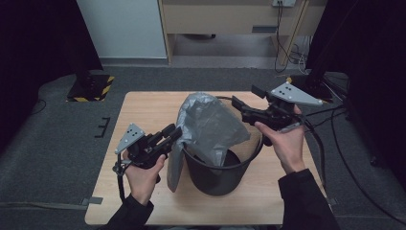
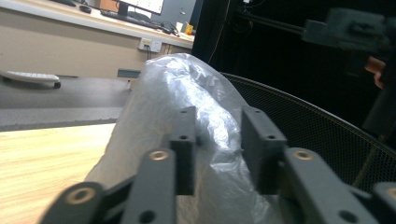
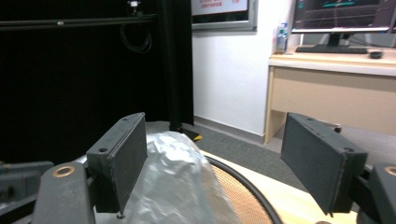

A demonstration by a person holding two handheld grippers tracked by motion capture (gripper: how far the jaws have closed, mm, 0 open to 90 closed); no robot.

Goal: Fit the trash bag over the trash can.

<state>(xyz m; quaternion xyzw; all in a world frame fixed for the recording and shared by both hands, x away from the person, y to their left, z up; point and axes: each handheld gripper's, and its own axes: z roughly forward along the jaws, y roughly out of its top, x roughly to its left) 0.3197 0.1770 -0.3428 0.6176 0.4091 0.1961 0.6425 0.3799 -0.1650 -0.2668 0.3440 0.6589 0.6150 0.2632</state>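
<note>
Left tongs (image 1: 171, 132) parted beside the grey bag (image 1: 206, 124), right tongs (image 1: 243, 108) wide apart above the bin (image 1: 218, 175).

A matt, pale wood-grain top is seen on the table (image 1: 143, 110). The bin (image 1: 218, 177) is formed of dark, fine wire mesh under a smooth rim. A thin, crinkled, glossy grey plastic bag (image 1: 210, 124) is draped over it. Matt black jaws with brass-coloured rivets are shown.

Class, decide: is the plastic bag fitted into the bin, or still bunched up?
Still bunched up: the grey plastic bag stands crumpled above the black mesh bin, draped over its left rim, not spread around it.
</note>
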